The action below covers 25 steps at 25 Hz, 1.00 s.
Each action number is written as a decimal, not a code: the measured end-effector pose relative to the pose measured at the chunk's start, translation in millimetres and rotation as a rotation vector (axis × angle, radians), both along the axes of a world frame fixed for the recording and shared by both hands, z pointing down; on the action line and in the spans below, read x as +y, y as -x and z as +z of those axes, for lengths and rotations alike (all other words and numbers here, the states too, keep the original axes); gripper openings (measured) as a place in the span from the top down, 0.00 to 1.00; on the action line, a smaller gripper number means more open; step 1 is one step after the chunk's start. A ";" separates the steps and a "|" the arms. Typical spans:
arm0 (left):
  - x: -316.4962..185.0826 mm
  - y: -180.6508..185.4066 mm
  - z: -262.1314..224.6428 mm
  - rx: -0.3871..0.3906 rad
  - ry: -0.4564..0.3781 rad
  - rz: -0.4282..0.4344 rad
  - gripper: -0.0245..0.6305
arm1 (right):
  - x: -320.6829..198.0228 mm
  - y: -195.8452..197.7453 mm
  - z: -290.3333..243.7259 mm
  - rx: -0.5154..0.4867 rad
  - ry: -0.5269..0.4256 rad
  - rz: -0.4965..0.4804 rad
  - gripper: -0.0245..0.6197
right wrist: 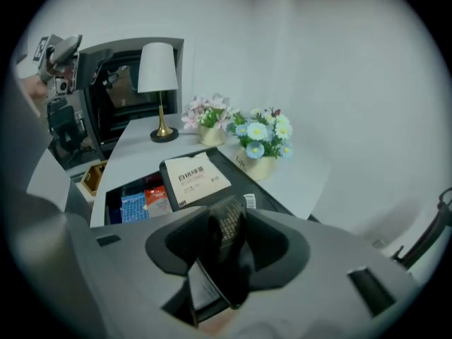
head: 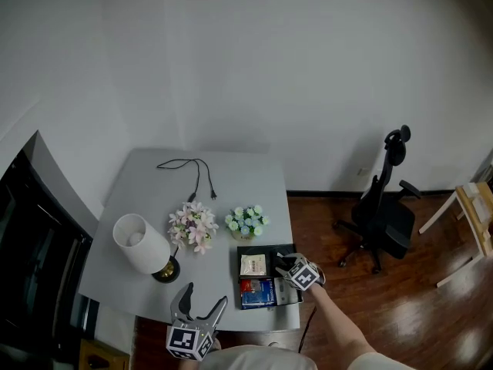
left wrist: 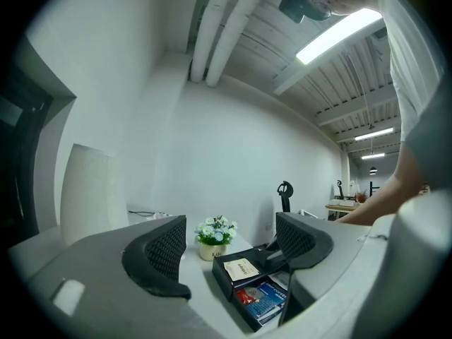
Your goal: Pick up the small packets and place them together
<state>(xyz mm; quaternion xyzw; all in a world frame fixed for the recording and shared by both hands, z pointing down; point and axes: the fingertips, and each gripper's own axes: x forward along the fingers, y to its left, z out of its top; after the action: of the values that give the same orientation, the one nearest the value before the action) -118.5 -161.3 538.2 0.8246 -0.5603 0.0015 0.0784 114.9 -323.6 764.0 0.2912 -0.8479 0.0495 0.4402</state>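
A black tray (head: 266, 248) lies at the grey table's front right. In it lie a white packet (head: 253, 265), a blue packet (head: 262, 293) and a red one (head: 246, 287). My right gripper (head: 288, 266) hovers over the tray's right side. In the right gripper view its jaws (right wrist: 229, 246) are shut on a dark packet (right wrist: 227, 221) that stands edge-on between them, above the white packet (right wrist: 194, 179). My left gripper (head: 204, 297) is open and holds nothing at the table's front edge, left of the tray (left wrist: 222, 281).
A white lamp (head: 142, 243) stands at the front left. Pink flowers (head: 194, 226) and a pot of blue flowers (head: 246, 220) sit just behind the tray. A black cable (head: 192, 172) lies at the back. An office chair (head: 385, 206) stands on the floor to the right.
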 end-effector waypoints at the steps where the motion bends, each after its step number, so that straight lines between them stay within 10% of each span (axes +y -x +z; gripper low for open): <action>1: 0.3 0.7 -1.0 0.005 -0.001 -0.006 0.35 | 0.0 -0.4 6.6 0.030 0.021 -0.009 0.67; 7: 0.0 0.3 -3.0 0.002 -0.005 -0.013 0.35 | -0.6 5.6 -15.8 -0.022 -0.061 0.022 0.35; 16: -7.1 -10.9 0.1 -0.025 -0.016 0.011 0.37 | 68.0 17.4 -194.6 -0.700 -0.385 0.211 0.35; 25: -8.1 -31.4 -4.7 -0.113 -0.064 0.014 0.37 | 125.9 13.1 -215.4 -0.608 -0.541 0.223 0.46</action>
<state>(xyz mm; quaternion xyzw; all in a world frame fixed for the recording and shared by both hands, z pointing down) -87.1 -169.4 533.4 0.8293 -0.5576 0.0309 0.0204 101.8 -197.7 548.6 0.4584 -0.8849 -0.0439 0.0698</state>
